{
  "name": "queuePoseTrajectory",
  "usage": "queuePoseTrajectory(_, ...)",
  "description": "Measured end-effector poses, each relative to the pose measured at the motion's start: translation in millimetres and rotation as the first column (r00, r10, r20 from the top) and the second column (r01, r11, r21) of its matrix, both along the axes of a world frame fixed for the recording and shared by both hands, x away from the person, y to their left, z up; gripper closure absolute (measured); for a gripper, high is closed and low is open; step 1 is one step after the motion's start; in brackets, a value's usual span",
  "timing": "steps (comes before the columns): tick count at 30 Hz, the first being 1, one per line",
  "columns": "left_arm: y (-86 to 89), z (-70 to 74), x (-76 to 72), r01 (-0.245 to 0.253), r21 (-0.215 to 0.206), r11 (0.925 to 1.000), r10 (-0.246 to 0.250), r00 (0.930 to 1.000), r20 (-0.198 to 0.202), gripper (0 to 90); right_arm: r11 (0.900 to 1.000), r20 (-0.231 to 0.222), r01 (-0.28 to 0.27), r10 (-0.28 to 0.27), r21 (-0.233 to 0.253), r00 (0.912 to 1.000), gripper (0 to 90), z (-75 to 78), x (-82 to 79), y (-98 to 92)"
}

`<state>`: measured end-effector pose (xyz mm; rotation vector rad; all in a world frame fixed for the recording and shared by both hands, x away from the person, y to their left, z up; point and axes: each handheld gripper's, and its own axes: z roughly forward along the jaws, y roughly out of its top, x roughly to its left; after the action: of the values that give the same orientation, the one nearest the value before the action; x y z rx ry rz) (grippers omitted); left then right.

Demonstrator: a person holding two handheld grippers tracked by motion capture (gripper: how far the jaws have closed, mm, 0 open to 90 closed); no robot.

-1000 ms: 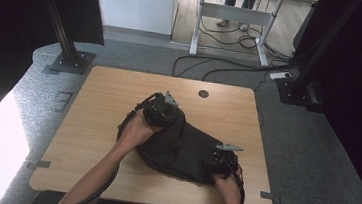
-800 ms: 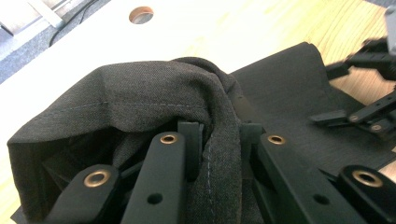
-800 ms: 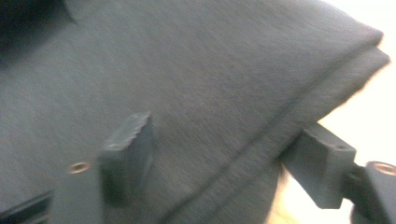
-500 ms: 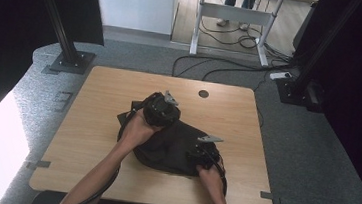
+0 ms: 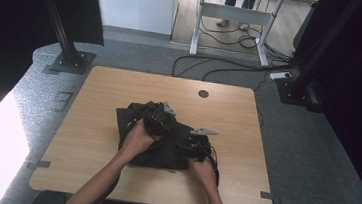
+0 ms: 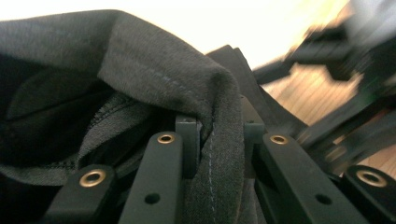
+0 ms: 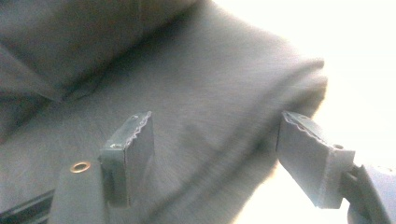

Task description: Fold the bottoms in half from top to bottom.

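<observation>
A light wooden table point(image 5: 91, 123) with a cable hole point(image 5: 203, 93) near its far edge stands on grey carpet point(image 5: 315, 145). A dark garment point(image 5: 164, 150) lies mid-table toward the near edge. The left gripper point(image 6: 219, 135) pinches its fold; the right gripper point(image 7: 215, 154) hovers wide above it.

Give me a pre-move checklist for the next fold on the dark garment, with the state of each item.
1. Left gripper clamped on the dark garment: ok, a seamed fold is pinched between its jaws.
2. Right gripper holding cloth: not ok, jaws stand open over the fabric.
3. Garment fully on the table: ok, no edge overhangs in the high view.
4. Fold lying flat: not ok, cloth is bunched at the left gripper.
5. Layers caught by the left gripper: cannot tell.
6. Space on the table around the garment: ok.
</observation>
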<state>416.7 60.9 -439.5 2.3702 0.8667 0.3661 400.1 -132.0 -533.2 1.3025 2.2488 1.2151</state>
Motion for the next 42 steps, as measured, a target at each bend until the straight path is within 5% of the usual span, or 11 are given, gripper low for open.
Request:
queuePoseTrajectory(4, -12.9, -12.9, -0.7, 0.008, 0.031, 0.9995, -0.008, 1.0000, -0.002, 75.0, 0.998, 0.019, 0.056, -0.055, -0.042, 0.9983, 24.5, 5.3, -10.3, -31.3)
queuePoseTrajectory(11, -38.1, -40.7, -1.4, 0.017, 0.115, 0.9932, -0.016, 0.9998, -0.009, 72.1, 0.984, 0.031, 0.119, -0.116, -0.129, 0.9927, 23.9, -8.0, -27.8, -67.2)
queuePoseTrajectory(19, -52.0, -67.0, -4.2, 0.017, 0.161, 0.9869, -0.016, 0.9999, -0.003, 66.1, 0.977, 0.030, 0.138, -0.135, -0.163, 0.9904, 22.3, -19.6, -33.4, -84.4)
queuePoseTrajectory(25, -58.5, -70.5, -8.8, 0.031, 0.182, 0.9827, -0.032, 0.9995, 0.003, 52.8, 0.979, 0.044, 0.135, -0.130, -0.153, 0.9906, 20.7, -21.6, -33.5, -84.8)
queuePoseTrajectory(31, -51.6, -52.0, -3.2, 0.041, 0.081, 0.9958, -0.036, 0.9971, -0.067, 40.1, 0.979, 0.043, 0.136, -0.131, -0.153, 0.9905, 20.6, -21.5, -33.4, -84.8)
queuePoseTrajectory(42, -32.0, 16.7, 0.2, 0.050, -0.057, 0.9971, -0.051, 0.9986, -0.017, 24.3, 0.978, 0.046, 0.136, -0.131, -0.156, 0.9904, 20.3, -21.7, -33.2, -84.8)
